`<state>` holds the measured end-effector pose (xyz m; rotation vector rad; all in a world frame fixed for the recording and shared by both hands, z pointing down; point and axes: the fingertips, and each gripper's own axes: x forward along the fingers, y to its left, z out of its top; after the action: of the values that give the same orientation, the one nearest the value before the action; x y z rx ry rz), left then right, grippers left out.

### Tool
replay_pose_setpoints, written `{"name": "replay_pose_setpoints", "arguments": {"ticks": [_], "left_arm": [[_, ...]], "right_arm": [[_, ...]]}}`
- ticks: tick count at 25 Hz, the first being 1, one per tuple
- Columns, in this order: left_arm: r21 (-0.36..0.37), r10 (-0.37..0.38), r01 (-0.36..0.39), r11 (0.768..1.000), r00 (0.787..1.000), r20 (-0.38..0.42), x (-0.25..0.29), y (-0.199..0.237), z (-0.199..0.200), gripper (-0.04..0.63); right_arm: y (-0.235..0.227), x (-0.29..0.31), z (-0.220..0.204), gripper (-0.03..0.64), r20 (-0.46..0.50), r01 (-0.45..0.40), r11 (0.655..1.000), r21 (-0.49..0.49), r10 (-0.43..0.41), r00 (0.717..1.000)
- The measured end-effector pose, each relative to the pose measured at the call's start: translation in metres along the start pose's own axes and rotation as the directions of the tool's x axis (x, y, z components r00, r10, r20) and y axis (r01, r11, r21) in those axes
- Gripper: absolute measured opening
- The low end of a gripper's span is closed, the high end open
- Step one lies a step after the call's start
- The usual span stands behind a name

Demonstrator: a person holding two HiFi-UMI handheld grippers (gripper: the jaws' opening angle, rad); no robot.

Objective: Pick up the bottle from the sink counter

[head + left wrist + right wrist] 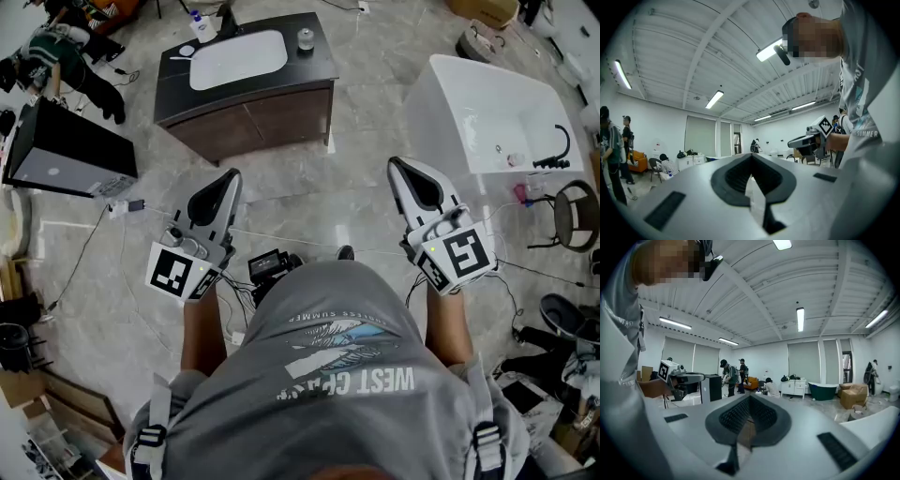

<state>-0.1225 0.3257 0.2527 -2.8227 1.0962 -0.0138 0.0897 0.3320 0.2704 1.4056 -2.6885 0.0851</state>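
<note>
The bottle (201,24), white with a blue cap, stands at the back left corner of the dark sink counter (309,66), beside the white basin (238,59). The counter is well ahead of me across the floor. My left gripper (232,175) and right gripper (396,164) are held at waist height, far short of the counter, both pointing forward. Each is shut with nothing between its jaws. The left gripper view looks over its closed jaws (751,157) into the room, and the right gripper view does the same (749,399). Neither gripper view shows the bottle.
A small round jar (306,38) sits on the counter's back right. A white bathtub (487,117) stands to the right, a black box (66,150) to the left. Cables cross the marble floor. A chair (574,216) is at far right. Several people stand in the room's background.
</note>
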Motion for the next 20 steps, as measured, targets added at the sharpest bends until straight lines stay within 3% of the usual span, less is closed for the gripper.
{"name": "replay_pose_setpoints", "arguments": {"ticks": [6,12,20], "left_arm": [[0.002,-0.018,0.018,1.0,1.0,-0.007,-0.003,0.018,-0.009,0.003],[-0.009,-0.054,0.054,0.998,0.999,-0.001,-0.007,0.044,-0.014,0.003],[-0.017,-0.096,0.097,0.995,0.995,0.01,-0.013,0.071,-0.02,0.003]], "right_arm": [[0.006,0.018,-0.003,0.002,-0.01,0.004,1.0,0.023,-0.004,1.0],[0.014,0.042,0.001,0.002,0.028,0.026,0.994,0.107,-0.03,0.999],[0.016,0.069,0.004,0.002,0.022,0.092,0.99,0.103,-0.095,0.995]]}}
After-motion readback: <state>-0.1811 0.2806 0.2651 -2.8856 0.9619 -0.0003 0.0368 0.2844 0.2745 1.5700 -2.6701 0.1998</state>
